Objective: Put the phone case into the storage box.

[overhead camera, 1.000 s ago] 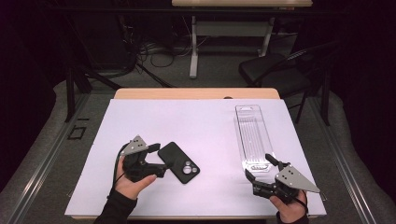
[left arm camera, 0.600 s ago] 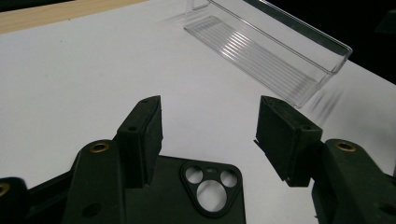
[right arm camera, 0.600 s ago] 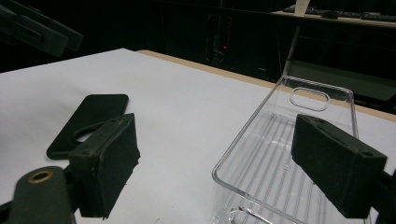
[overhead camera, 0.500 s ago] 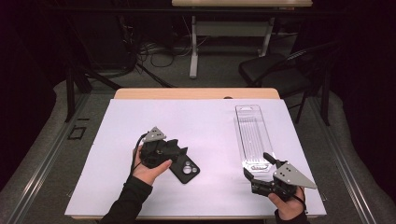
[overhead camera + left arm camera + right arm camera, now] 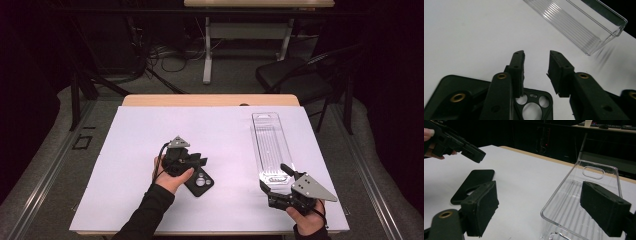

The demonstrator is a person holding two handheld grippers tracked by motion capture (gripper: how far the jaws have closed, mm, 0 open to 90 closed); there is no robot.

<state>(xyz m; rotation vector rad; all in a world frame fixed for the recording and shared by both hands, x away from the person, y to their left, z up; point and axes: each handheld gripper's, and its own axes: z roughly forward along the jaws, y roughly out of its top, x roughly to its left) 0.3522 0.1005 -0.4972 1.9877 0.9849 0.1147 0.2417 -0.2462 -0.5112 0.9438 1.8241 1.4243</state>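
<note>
The left gripper [image 5: 196,161] has moved over the black phone case [image 5: 200,182] lying mid-table, its jaws just narrowing but not yet gripping; the right gripper [image 5: 276,179] waits open by the clear tray [image 5: 270,145]

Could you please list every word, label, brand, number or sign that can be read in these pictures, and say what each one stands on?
No text can be read here.
clear plastic packaging tray: a small dark mark at its near end, too small and blurred to read.
black phone case: no print visible, just camera cutouts.
left gripper and right gripper: no lettering visible.
white table cover: plain.
</note>
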